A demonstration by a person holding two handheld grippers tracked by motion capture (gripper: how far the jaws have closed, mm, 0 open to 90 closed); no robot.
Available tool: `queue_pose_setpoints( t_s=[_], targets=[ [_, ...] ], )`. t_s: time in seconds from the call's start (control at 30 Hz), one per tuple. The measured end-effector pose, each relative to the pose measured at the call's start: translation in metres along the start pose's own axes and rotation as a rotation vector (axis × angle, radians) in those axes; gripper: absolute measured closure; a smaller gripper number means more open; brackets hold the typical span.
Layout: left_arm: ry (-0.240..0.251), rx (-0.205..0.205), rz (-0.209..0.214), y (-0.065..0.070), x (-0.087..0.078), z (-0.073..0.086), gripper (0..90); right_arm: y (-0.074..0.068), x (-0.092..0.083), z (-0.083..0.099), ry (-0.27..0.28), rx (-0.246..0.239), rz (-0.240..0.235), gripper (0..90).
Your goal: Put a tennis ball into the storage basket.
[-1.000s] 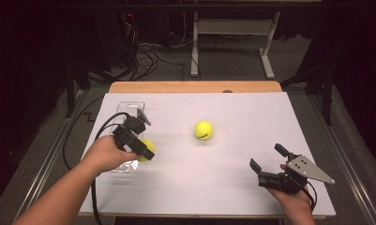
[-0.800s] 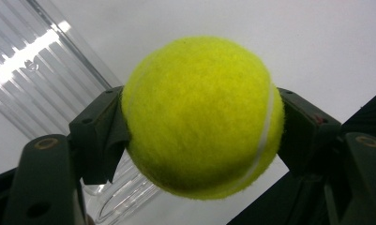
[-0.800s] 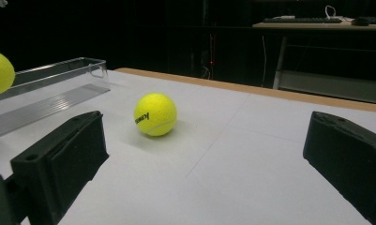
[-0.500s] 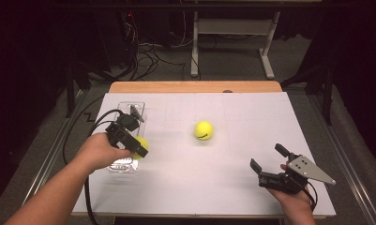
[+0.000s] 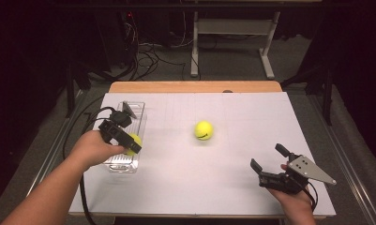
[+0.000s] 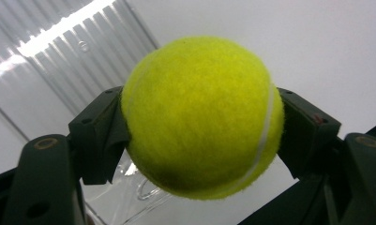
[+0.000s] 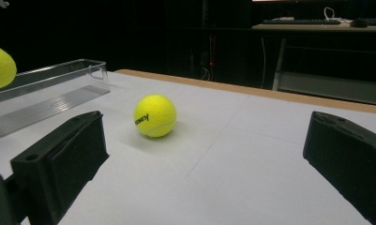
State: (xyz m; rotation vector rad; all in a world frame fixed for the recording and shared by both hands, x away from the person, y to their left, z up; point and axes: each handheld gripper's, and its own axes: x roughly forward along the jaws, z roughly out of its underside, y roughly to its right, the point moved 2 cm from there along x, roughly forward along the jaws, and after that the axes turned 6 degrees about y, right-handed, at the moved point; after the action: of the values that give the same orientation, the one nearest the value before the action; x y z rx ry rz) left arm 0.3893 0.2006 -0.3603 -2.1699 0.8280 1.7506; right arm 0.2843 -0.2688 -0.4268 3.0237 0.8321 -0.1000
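My left gripper is shut on a yellow tennis ball and holds it above the near end of a clear plastic tray at the table's left. In the left gripper view the ball sits squeezed between both black pads, with the tray's ribbed floor under it. A second yellow tennis ball lies loose mid-table; the right gripper view shows it ahead on the white surface. My right gripper stands open near the front right edge, nothing between its jaws.
A white sheet covers the table, with a wooden strip along the far edge. Behind the table stand a desk frame and loose cables on the floor. A black cable loops from my left gripper.
My left hand has carried the held ball leftward, from beside the tray to above its near end. The loose ball and my right gripper have kept still.
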Motion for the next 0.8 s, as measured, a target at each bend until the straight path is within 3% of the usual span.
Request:
queue_pose_setpoints(
  t_s=[0.8],
  targets=[
    [0.007,-0.072,-0.018,-0.025,-0.005,0.006,26.6,-0.001,0.000,0.000,-0.001,0.000,0.000,0.2]
  ],
)
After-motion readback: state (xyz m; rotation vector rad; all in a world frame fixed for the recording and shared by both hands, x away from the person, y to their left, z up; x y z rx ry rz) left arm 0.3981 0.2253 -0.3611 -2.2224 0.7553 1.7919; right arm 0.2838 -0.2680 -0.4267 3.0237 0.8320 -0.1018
